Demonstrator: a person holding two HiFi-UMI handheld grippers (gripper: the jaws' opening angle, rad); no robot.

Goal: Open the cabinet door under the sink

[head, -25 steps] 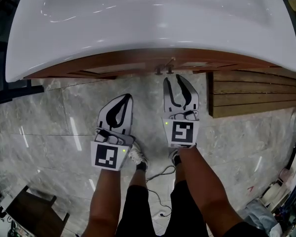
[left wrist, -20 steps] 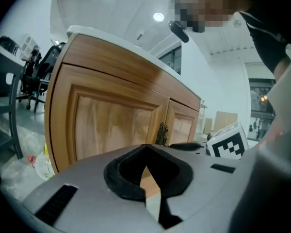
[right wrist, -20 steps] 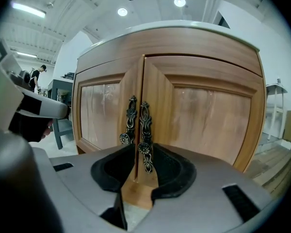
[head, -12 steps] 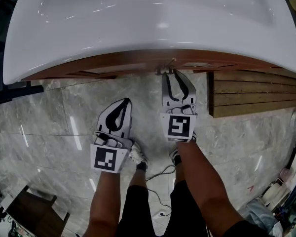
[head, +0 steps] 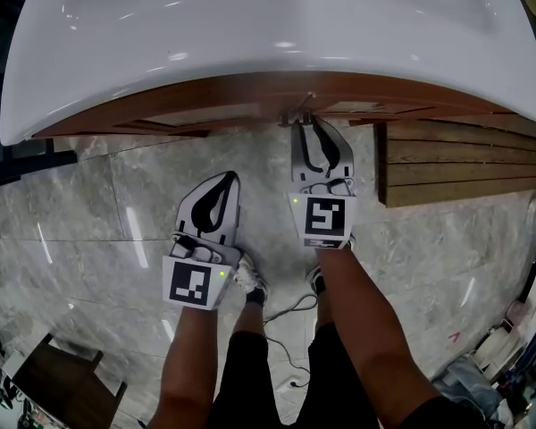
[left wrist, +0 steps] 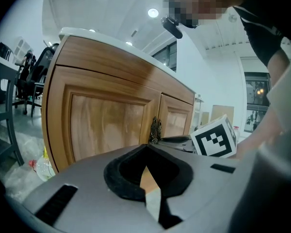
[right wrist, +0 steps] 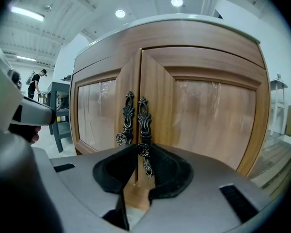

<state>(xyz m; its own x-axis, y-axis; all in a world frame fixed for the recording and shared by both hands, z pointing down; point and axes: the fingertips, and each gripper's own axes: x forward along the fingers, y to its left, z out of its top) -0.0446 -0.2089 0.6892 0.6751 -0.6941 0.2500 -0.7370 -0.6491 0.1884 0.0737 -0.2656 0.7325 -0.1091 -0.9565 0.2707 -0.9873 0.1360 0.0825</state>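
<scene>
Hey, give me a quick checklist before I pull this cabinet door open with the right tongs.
1. Right tongs on right door knob: ok; jaws have just been closing, knob between their tips.
2. Grip firm enough to pull: cannot tell.
3. Left door knob outside the grip: ok.
4. Left door and right door shut: ok.
5. Left tongs away from doors: ok, shut and empty.

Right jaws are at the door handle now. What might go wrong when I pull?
The right hand-held gripper, whose jaws have just been closing, pinches the small round knob of the right wooden door's dark ornate metal handle only at its tips; pulling may slip it off.
The left door's matching handle sits right beside the jaws and could snag.
The white sink basin overhangs the gripper; lifting may bump it.
</scene>
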